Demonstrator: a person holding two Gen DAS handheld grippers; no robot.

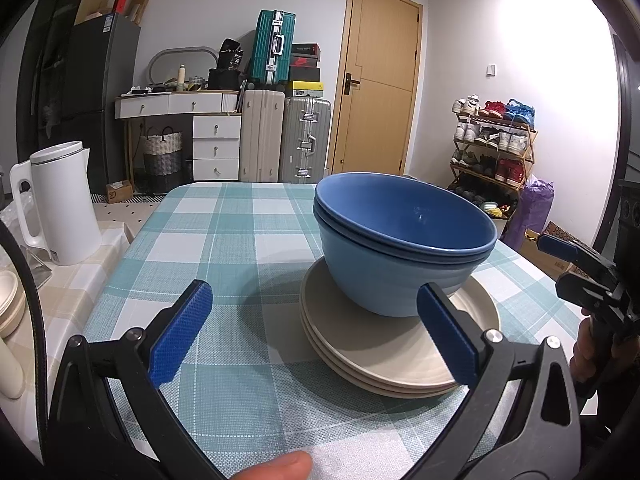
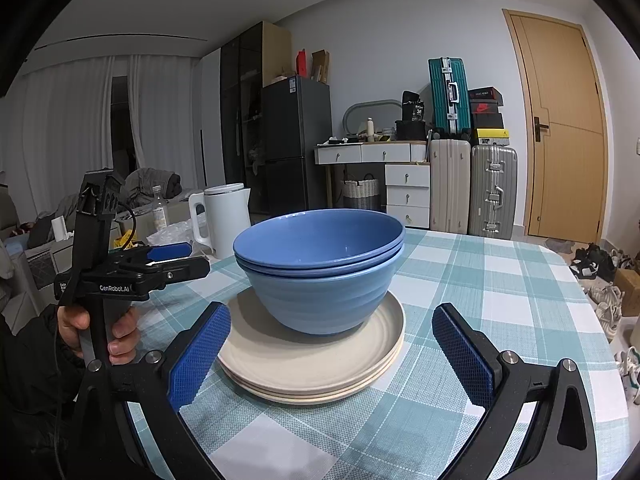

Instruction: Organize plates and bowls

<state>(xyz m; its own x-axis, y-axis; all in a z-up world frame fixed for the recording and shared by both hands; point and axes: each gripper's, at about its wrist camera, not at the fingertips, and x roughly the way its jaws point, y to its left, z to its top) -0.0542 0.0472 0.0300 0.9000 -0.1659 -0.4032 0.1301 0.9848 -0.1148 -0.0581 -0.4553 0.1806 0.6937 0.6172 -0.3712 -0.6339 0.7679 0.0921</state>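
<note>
Two blue bowls (image 1: 404, 240) sit nested, upright, mouths up; the inner one is a deeper blue, the outer paler. They rest on a stack of three cream plates (image 1: 384, 354), lying flat and aligned. The whole pile stands right of centre in the left wrist view, centre frame in the right wrist view.
</note>
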